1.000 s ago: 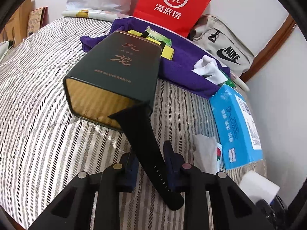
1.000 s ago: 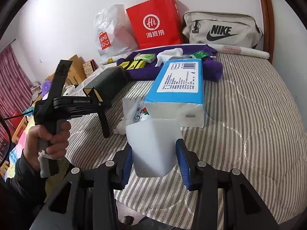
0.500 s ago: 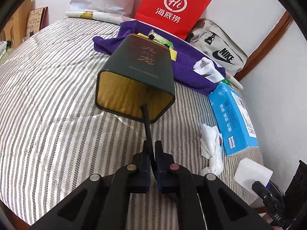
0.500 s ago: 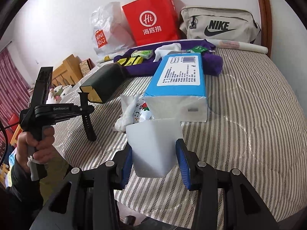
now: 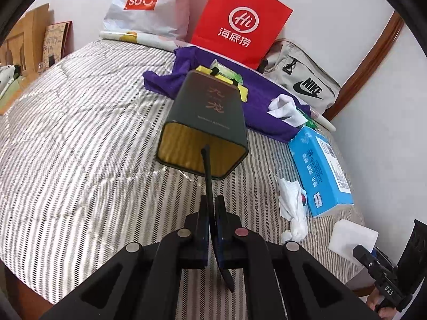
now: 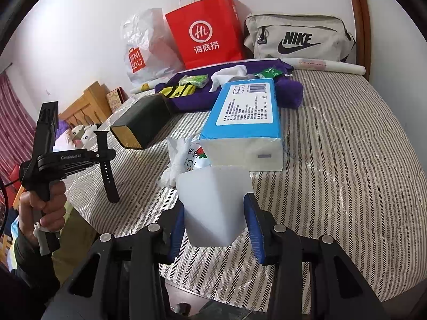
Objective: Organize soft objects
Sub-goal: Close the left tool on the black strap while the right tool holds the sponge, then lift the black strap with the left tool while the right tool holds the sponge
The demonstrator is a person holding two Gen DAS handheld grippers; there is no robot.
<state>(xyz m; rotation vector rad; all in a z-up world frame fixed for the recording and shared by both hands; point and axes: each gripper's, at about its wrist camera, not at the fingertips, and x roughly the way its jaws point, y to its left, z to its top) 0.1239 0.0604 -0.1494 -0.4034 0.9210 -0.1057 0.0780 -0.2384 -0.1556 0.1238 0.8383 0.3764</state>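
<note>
Nearest me, my left gripper (image 5: 212,210) is pinched together on a black strap (image 5: 207,170), which stands edge-on between the pads and hangs clear of the bed (image 5: 80,146). From the right wrist view the strap (image 6: 106,168) dangles below that gripper (image 6: 105,154), held in a hand (image 6: 44,208) at nine o'clock. My right gripper (image 6: 217,218) is clamped on a white block (image 6: 214,202), both blue pads pressing its sides.

Just past the block, at twelve o'clock, lies a crumpled wrapper (image 6: 184,157) touching a blue tissue pack (image 6: 245,117). At eleven o'clock a dark box (image 6: 141,122) lies on its side, its open gold-lined mouth facing me; I see nothing inside it. The strap's tip sits in front of that mouth in the left wrist view; whether it touches, I cannot tell.

Further off, a purple cloth (image 6: 288,93) carries a yellow item (image 6: 178,90), a green packet (image 6: 194,80) and a white sock (image 6: 226,74). Against the wall stand a red bag (image 6: 205,34), a plastic bag (image 6: 144,50) and a grey pouch (image 6: 299,37); their contents are hidden.
</note>
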